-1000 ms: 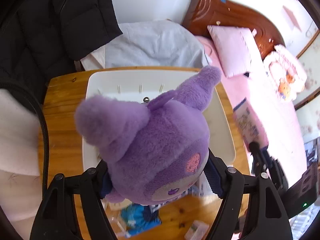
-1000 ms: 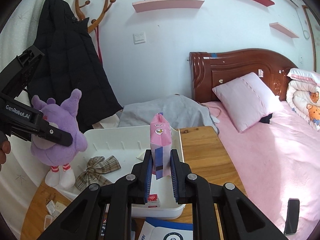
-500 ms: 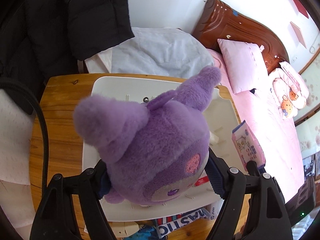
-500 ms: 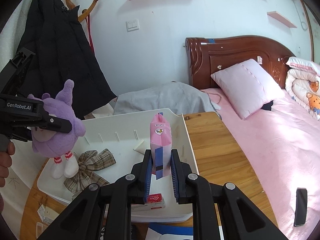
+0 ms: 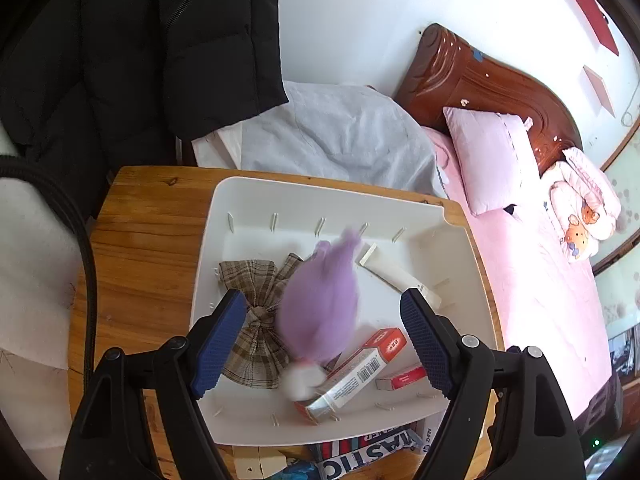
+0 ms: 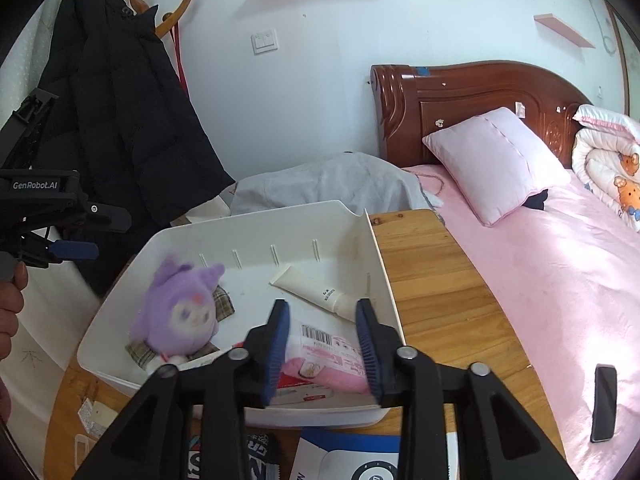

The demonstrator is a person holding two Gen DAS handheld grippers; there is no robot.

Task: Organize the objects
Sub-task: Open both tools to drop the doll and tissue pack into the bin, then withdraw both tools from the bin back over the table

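Purple plush toy (image 5: 320,304) lies blurred in the white tray (image 5: 256,200), partly on the plaid bow (image 5: 256,308). My left gripper (image 5: 324,332) hangs above it, jaws wide apart with nothing between the pads. My right gripper's (image 6: 322,344) jaws are opening, the pink packet (image 6: 324,360) lying flat between them in the tray, beside a cream tube (image 6: 316,290).

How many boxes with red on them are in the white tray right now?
2. A long carton lies near the tray's front, partly under the purple plush; a smaller flat box sits just beside it. Others may be hidden beneath.
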